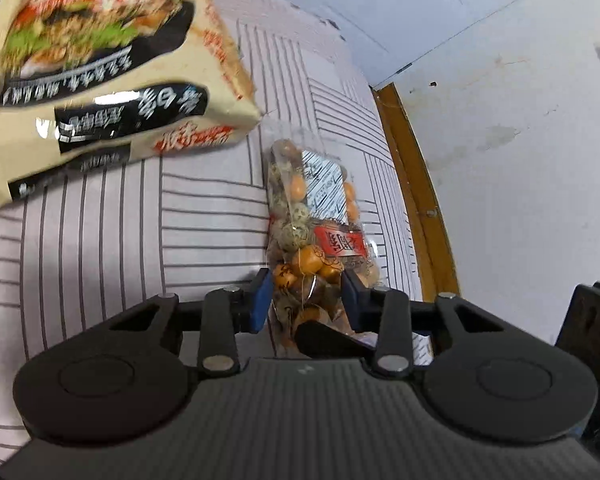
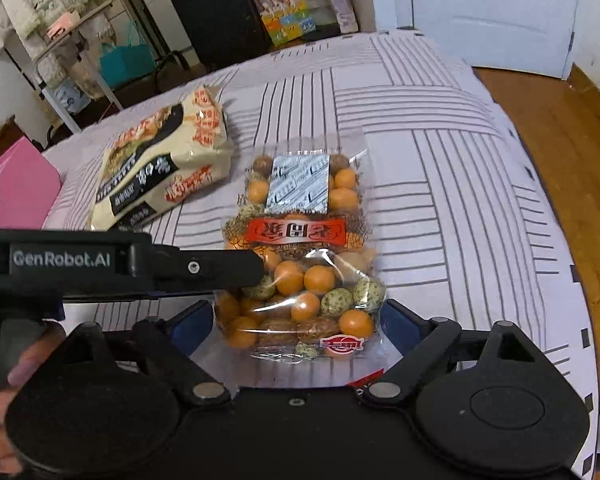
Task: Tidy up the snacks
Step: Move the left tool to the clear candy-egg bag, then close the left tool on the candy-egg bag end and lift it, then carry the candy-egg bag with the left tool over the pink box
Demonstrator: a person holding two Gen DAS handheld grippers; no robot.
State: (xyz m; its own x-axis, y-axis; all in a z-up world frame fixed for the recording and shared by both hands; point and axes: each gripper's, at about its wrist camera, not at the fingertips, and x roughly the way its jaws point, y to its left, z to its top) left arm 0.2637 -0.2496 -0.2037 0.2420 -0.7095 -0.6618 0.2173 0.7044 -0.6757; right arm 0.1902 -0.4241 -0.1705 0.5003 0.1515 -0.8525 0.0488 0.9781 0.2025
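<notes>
Left gripper (image 1: 306, 296) clamped on near edge of clear plastic bag of orange and speckled coated nuts (image 2: 300, 256), lying on striped bedspread (image 2: 460, 184). Right gripper (image 2: 298, 328) spread wide, straddling same bag, pads apparently not pressing. Cream noodle multipack (image 2: 160, 172) just beside. Sorting apparently barely begun; both packs unplaced.

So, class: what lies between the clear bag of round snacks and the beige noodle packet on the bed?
Only bare striped bedsheet. The right wrist view shows the clear bag and beige noodle packet lying apart, with nothing in the gap.
</notes>
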